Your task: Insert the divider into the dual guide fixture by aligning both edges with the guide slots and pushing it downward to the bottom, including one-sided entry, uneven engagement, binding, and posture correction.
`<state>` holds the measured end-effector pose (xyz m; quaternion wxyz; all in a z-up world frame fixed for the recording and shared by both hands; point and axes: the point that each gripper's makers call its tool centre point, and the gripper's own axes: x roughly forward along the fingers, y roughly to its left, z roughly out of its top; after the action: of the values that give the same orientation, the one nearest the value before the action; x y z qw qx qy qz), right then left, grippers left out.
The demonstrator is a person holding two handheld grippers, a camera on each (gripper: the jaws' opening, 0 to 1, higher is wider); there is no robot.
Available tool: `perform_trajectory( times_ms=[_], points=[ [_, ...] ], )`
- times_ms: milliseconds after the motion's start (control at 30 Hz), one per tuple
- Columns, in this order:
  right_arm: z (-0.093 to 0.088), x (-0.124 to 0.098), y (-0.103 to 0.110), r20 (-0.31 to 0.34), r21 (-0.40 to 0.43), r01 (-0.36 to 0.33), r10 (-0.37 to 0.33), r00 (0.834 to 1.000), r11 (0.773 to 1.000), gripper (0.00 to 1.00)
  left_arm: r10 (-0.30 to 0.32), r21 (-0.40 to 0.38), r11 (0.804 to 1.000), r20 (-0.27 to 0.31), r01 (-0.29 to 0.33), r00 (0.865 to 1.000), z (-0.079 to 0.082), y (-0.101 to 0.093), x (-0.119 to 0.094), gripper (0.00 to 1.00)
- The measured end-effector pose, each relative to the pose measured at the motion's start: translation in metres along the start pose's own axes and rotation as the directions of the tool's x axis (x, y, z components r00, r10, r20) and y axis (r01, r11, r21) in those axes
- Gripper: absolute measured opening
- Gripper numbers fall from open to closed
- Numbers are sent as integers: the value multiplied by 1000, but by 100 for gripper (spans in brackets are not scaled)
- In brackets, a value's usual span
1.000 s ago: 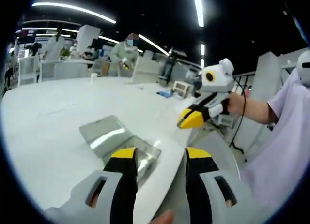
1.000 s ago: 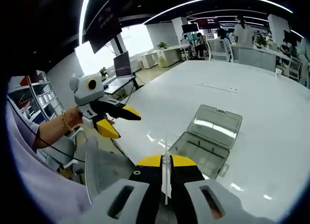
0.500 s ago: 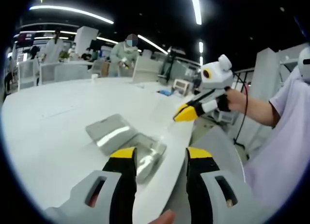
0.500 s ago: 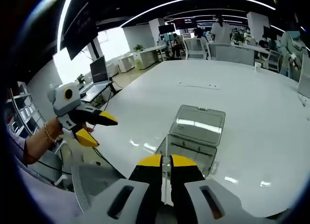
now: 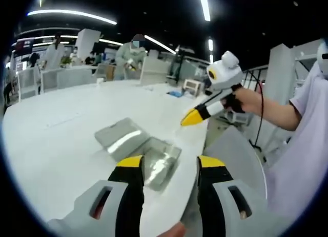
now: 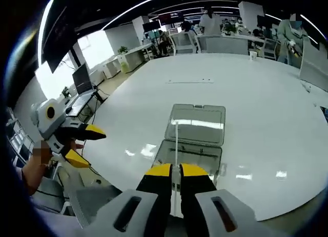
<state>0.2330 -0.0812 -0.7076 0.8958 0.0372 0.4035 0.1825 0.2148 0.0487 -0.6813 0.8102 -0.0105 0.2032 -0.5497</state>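
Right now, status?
Right tongs shut on divider, above the open box. Left tongs open, empty. Nothing in the way.

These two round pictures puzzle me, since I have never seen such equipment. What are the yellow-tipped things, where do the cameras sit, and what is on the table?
A person holds two hand grippers; a fisheye camera rides on each, looking along its fingers. In the left gripper view, the left gripper is open and empty, and the right gripper hangs over the table edge. In the right gripper view, the right gripper pinches a thin clear divider above an open clear box, the fixture, on the white table.
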Motion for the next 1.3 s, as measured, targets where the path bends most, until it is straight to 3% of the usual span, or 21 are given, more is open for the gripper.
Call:
perform_trajectory(
  times_ms=[467,800,1300],
  points=[
    [2,11,-11,-61,79,66,-61,996,995,0,0,-7,1000,-6,0,1000,-3,5,0,39],
    [-7,31,-28,-148,125,139,-120,982,982,0,8,-11,1000,-3,-8,1000,-3,10,-4,38],
    [-7,41,-37,-205,132,223,-193,959,966,0,4,-6,1000,2,-4,1000,1,17,-5,38]
  ],
)
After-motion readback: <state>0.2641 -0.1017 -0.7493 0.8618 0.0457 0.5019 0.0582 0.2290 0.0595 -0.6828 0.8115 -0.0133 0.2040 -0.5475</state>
